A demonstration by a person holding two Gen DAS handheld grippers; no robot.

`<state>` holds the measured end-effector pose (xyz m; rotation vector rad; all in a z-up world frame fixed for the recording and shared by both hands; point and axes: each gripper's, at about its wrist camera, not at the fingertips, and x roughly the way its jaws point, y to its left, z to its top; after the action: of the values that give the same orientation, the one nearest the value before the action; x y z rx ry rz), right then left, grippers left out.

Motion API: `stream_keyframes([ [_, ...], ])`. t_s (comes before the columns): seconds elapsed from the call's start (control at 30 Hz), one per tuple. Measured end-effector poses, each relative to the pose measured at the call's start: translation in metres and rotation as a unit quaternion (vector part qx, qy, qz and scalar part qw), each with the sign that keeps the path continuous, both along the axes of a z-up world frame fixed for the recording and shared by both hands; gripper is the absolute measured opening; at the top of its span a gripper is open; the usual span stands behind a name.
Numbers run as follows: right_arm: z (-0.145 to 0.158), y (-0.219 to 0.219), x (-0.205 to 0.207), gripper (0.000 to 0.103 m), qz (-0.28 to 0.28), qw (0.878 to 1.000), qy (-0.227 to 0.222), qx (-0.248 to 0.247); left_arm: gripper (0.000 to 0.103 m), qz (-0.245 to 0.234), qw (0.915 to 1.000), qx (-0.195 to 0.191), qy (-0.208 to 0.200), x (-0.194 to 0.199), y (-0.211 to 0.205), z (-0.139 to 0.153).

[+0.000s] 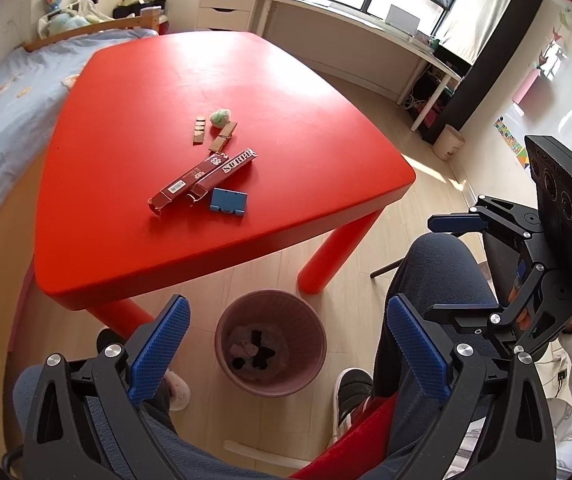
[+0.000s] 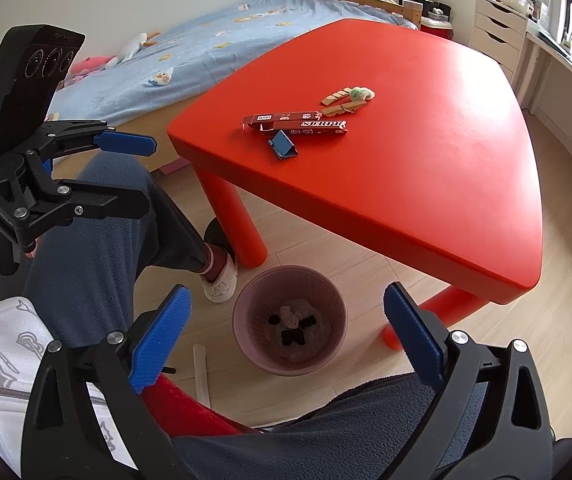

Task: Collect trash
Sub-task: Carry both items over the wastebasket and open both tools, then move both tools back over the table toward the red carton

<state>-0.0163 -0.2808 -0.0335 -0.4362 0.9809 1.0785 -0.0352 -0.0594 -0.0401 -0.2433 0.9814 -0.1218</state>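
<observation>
Grippers, left (image 1: 281, 354) and right (image 2: 286, 338), hang open and empty over the bin (image 1: 221, 334); box (image 1: 201, 178) lies at eleven o'clock, long axis toward one, left nearer.

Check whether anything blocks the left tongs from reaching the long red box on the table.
Nothing visible does. The left tongs hang open above the pink bin, and only bare red table lies before the long red box. The blue holder sits beside it.

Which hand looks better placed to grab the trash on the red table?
Probably left: both grippers, left and right, hang open over the bin, but the boxes lie toward the left side of the table.
</observation>
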Motion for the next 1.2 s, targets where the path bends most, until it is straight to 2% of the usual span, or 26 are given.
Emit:
stream_keyframes([
  [0.73, 0.001, 0.008, 0.005, 0.096, 0.007, 1.0, 0.0, 0.003, 0.095, 0.008, 1.0, -0.001, -0.004, 0.002, 0.012, 0.003],
  [1.2, 0.017, 0.024, 0.036, 0.096, 0.007, 1.0, 0.002, 0.024, 0.095, -0.008, 0.9993, 0.035, -0.004, 0.029, 0.043, 0.01],
])
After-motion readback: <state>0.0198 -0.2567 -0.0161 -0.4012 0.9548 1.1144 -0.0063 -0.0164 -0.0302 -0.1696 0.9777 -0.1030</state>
